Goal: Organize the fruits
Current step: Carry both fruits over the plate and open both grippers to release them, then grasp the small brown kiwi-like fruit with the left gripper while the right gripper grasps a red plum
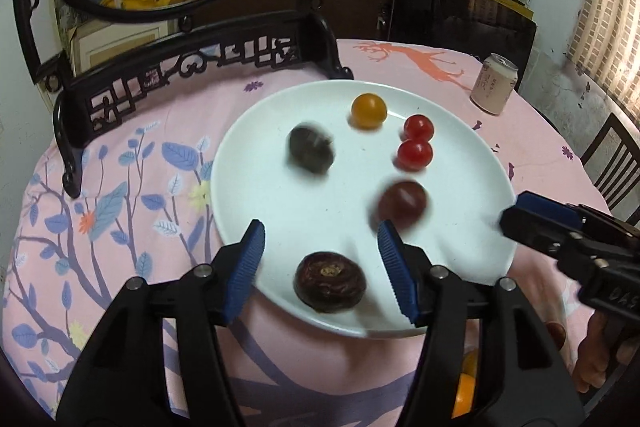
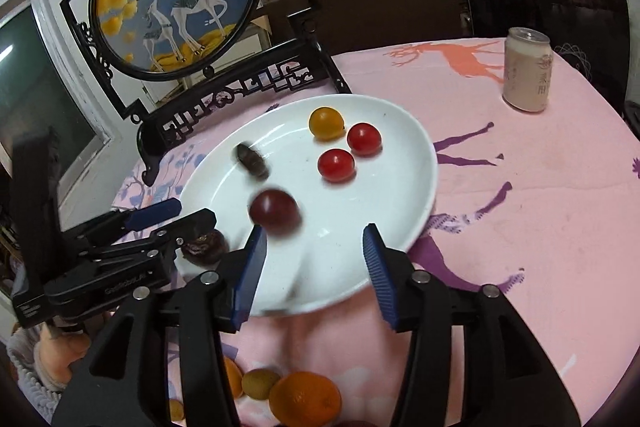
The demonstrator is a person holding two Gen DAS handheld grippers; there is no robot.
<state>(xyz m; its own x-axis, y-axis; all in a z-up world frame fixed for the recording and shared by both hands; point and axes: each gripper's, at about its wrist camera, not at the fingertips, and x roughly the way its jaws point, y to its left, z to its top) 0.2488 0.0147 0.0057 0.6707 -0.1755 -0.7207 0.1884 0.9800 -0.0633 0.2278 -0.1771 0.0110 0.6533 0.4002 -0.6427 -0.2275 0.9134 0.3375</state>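
Both hand-held grippers, my left hand-held gripper (image 1: 320,259) and my right hand-held gripper (image 2: 316,259), have their blue fingers apart with nothing pinched, above the white plate (image 1: 280,211) on the pink desk (image 1: 160,187), where a dark fruit (image 1: 330,281) lies nearest, then a blurry purple fruit (image 1: 402,203), two red tomatoes (image 1: 416,147) and a yellow tomato (image 1: 369,111) farthest.

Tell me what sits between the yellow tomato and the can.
Nothing: past the yellow tomato lie only bare white plate rim and pink tablecloth up to the can, clearest in the right wrist view.
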